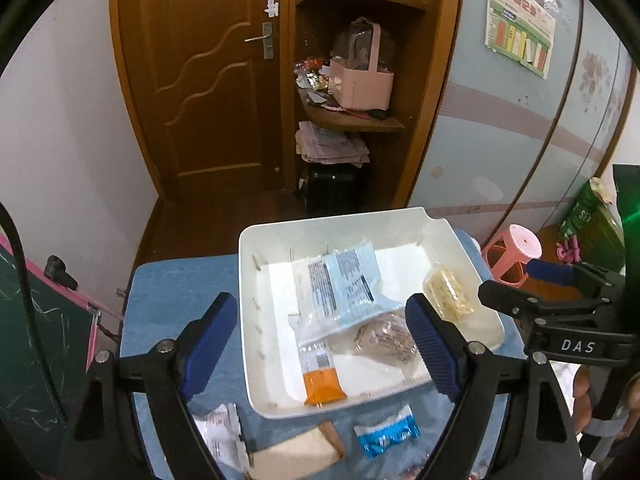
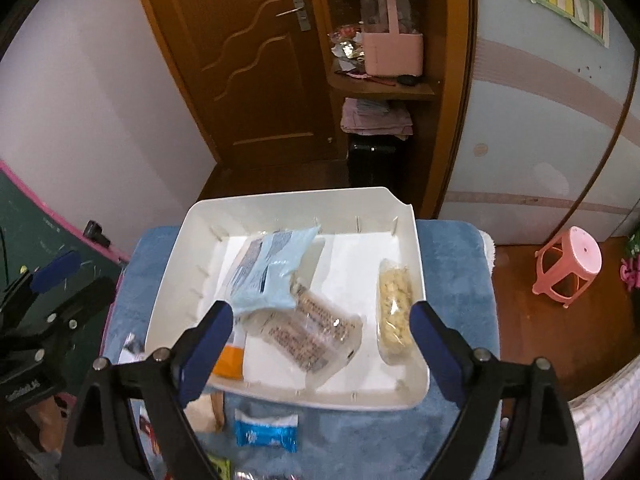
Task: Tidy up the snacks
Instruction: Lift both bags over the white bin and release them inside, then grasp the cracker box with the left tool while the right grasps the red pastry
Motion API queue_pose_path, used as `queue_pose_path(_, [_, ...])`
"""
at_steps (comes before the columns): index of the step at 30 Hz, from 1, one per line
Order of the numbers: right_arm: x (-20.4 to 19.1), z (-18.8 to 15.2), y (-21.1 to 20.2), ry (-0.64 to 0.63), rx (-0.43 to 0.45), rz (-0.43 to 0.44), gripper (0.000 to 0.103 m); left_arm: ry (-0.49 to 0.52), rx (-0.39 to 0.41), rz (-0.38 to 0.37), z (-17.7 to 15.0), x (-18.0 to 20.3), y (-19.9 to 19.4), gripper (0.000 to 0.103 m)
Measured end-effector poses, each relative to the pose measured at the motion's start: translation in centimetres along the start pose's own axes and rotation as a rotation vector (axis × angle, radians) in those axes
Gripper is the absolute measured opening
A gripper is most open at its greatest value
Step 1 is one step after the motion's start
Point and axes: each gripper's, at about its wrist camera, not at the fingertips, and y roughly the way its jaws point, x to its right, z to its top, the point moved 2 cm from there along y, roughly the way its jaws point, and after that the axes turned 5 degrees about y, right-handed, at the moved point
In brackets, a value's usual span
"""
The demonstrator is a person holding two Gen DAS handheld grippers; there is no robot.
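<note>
A white tray [image 1: 460, 240] [image 2: 416, 272] sits on a blue cloth-covered table [image 1: 176, 280] [image 2: 452, 264]. In it lie a light blue packet [image 1: 352, 280] [image 2: 272, 276], a clear pack of brown snacks [image 1: 390, 338] [image 2: 312, 332], a pale yellow snack pack [image 1: 448, 292] [image 2: 395, 308] and an orange-ended pack [image 1: 322, 384] [image 2: 230, 360]. On the cloth in front lie a small blue packet [image 1: 386, 432] [image 2: 266, 432], a beige pack [image 1: 296, 454] and a white packet [image 1: 222, 436]. My left gripper [image 1: 320, 350] is open and empty above the tray's near left. My right gripper [image 2: 322, 350] is open and empty over the tray's front.
A wooden door [image 1: 204, 80] and corner shelves with a pink basket [image 1: 362, 80] stand behind the table. A pink stool [image 2: 568, 264] stands on the floor at right. A green chalkboard [image 1: 32, 340] leans at left.
</note>
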Motion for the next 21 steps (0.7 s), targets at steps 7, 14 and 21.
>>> queue_pose_path(7, [-0.4,-1.6,-4.3,-0.006,0.02,0.032,0.091,0.003,0.029,-0.005,-1.0,0.3,-4.3,0.085])
queue_pose_path(14, [-1.4,-3.7,-9.4,-0.045,0.067,0.035,0.091,-0.019,0.043,-0.075,-2.2,0.5,-9.0,0.085])
queue_pose_path(21, [-1.4,-6.2,-13.0,-0.043,0.105,0.03,0.091,0.008,0.068,-0.088,-5.1,1.1,-13.2,0.085])
